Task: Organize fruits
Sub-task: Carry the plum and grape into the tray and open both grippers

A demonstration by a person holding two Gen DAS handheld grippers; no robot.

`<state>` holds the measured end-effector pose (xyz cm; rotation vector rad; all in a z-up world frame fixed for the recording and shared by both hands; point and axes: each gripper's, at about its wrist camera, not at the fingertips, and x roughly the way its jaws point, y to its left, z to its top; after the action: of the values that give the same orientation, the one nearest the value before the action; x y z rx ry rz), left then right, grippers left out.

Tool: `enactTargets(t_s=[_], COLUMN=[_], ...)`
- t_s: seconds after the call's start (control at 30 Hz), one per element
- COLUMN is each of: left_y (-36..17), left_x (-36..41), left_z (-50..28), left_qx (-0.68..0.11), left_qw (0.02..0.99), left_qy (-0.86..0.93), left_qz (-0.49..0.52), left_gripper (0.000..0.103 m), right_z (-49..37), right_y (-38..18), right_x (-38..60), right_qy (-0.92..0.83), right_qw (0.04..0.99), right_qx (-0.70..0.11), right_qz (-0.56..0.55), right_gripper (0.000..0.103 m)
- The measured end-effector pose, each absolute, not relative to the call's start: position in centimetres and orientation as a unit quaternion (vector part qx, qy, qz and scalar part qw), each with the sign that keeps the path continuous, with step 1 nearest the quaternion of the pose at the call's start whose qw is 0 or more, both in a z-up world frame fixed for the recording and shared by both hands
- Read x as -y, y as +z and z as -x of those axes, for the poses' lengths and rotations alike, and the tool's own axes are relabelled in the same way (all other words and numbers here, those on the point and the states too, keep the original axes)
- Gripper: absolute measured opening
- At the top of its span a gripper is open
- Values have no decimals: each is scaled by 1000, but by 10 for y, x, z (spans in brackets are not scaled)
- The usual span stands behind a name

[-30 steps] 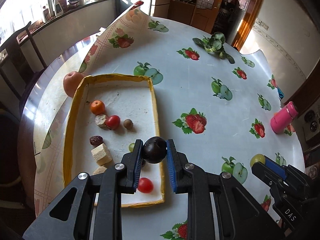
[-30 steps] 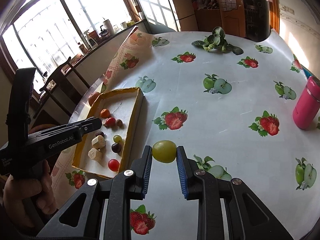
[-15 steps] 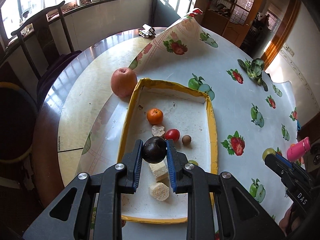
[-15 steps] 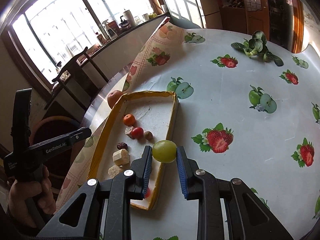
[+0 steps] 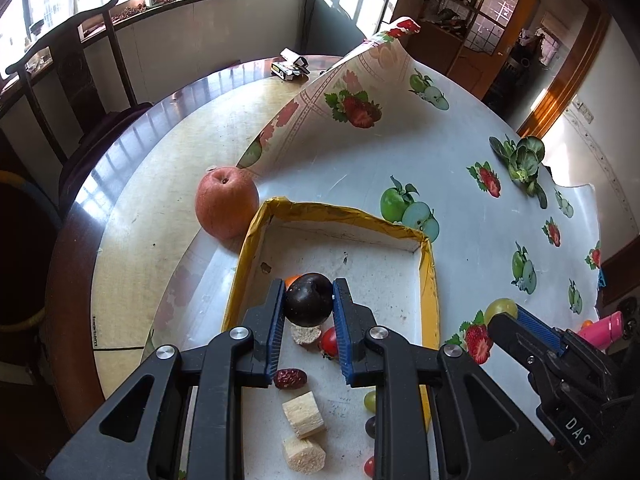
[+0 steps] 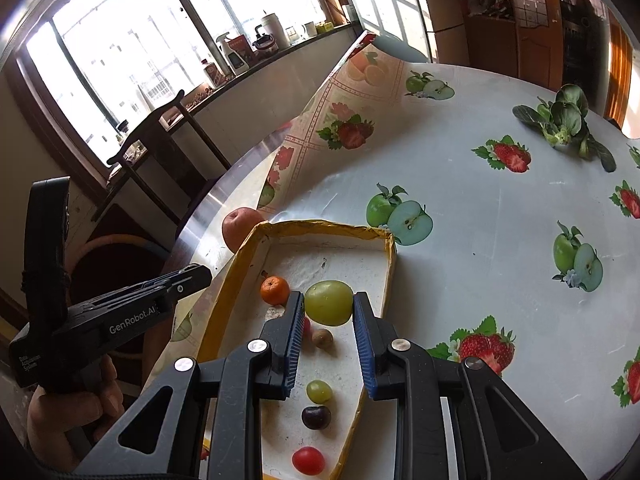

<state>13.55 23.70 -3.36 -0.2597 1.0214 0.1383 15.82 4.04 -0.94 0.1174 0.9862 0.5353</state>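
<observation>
Between the blue pads of the left gripper point(image 5: 309, 308) sits a dark plum point(image 5: 308, 299), clamped on both sides and held over the tray point(image 5: 245, 256). Just behind the plum an orange point(image 5: 293, 279) peeks out; below it lie a pale round chunk point(image 5: 305, 335) and a red tomato point(image 5: 329, 340), the latter partly hidden by the gripper's right finger. Nearer the gripper's body lie a red date point(image 5: 290, 378) and two pale cubes point(image 5: 303, 416). Beyond the tray's far left corner, touching its outer wall, rests a big apple point(image 5: 226, 202).

The right gripper point(image 6: 328, 312) pinches a green plum point(image 6: 328, 302) over the same tray, the orange just left of its tips. Under and behind its fingers lie a brown ball point(image 6: 322, 337), a green grape point(image 6: 319, 391), a dark cherry point(image 6: 316, 417) and another tomato point(image 6: 307, 460). Far ahead to the right, greens point(image 6: 566, 122) lie on the tablecloth point(image 6: 480, 208).
</observation>
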Motion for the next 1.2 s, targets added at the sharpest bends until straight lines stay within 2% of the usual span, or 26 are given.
enactTargets(t_s=[0.67,1.07,1.13,1.2], left_y=[-119,-132,-133,-133], left_x=[-245,-237,-233,-230], left_z=[-212,-212,-214,-214], left_qx=[-543,-540,-541,-543], left_qw=[827,831,832,831], left_qy=[77,85,85,80], left_qz=[127,98,87,86], left_gripper=[21,21,23,37], right_z=[-216,-223,-223,-220], right_y=[-97,-129,-131,-132], right_x=[-94,-112,-112,-112], right_qy=[270,273,271,270], right_qw=[812,809,809,810], right_qx=[-517,-519,-519,-518], right_qz=[-10,53,56,61], right_gripper=[25,25,26,27])
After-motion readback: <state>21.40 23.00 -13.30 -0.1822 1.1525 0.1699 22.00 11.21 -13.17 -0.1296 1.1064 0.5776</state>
